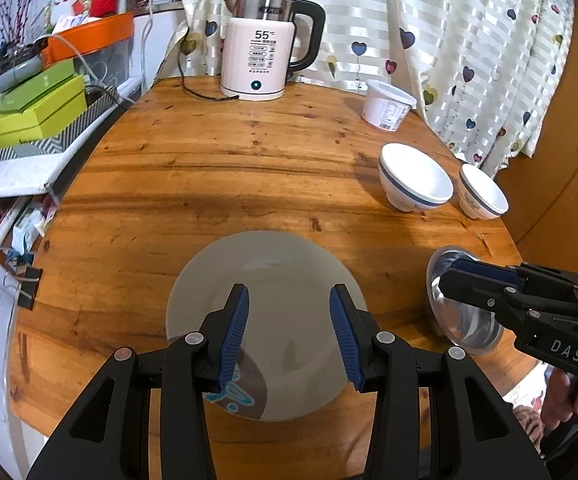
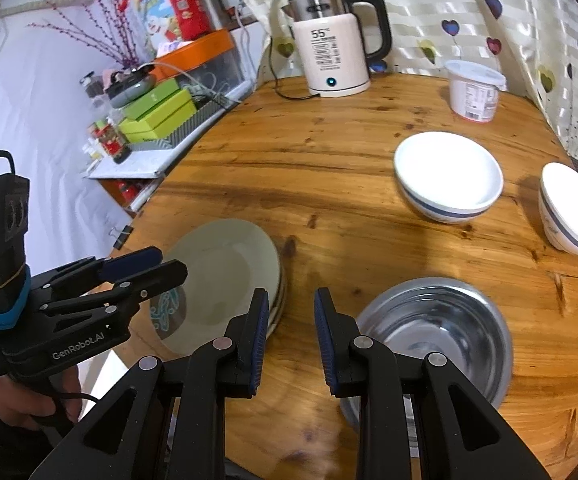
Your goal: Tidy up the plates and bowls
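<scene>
A pale plate (image 1: 273,280) with a blue pattern near its front rim lies on the round wooden table (image 1: 209,168); in the right wrist view this plate (image 2: 225,272) tops a short stack. My left gripper (image 1: 289,294) hovers over it, open, nothing between the pads. A steel bowl (image 2: 437,332) sits at the front right. My right gripper (image 2: 292,296) stands open just left of that bowl, over bare wood. Two white bowls with a blue band, a larger one (image 2: 449,176) and a smaller one (image 2: 573,208), stand further back on the right.
An electric kettle (image 1: 261,52) with its cord stands at the table's back, a white lidded tub (image 1: 387,106) to its right. Behind them hangs a curtain (image 1: 469,40). Left of the table is a shelf with green boxes (image 1: 37,112). A binder clip (image 1: 29,288) grips the left edge.
</scene>
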`<action>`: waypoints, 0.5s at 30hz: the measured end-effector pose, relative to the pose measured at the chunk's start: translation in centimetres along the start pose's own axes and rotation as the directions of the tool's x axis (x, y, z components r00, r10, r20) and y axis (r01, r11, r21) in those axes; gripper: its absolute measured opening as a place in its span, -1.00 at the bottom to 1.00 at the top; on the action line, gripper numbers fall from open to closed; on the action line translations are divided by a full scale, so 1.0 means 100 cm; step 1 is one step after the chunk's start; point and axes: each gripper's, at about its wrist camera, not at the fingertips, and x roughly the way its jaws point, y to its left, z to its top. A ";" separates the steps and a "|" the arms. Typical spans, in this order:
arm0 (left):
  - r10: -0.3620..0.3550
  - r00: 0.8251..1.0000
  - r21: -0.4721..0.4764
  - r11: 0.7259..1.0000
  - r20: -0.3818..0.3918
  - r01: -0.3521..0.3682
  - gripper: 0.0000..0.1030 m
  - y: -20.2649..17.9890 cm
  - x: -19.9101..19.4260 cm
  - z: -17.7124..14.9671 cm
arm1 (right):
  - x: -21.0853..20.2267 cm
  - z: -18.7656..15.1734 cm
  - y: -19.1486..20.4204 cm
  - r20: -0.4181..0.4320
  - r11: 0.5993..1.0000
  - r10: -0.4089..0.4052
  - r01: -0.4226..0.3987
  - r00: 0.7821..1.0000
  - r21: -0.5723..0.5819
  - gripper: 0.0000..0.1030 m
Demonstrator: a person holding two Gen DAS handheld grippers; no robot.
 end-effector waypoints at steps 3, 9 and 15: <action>-0.007 1.000 0.013 1.000 -0.003 0.007 -0.16 -0.005 0.003 0.004 | -0.003 0.002 -0.007 0.004 1.000 -0.009 0.009 1.000 0.011 -0.54; -0.020 1.000 0.039 0.999 -0.001 0.020 -0.16 -0.018 0.006 0.012 | -0.011 0.005 -0.019 0.017 0.999 -0.024 0.024 1.000 0.032 -0.55; -0.024 1.000 0.059 0.998 -0.004 0.024 -0.16 -0.028 0.010 0.019 | -0.017 0.006 -0.028 0.027 0.998 -0.033 0.032 0.999 0.050 -0.55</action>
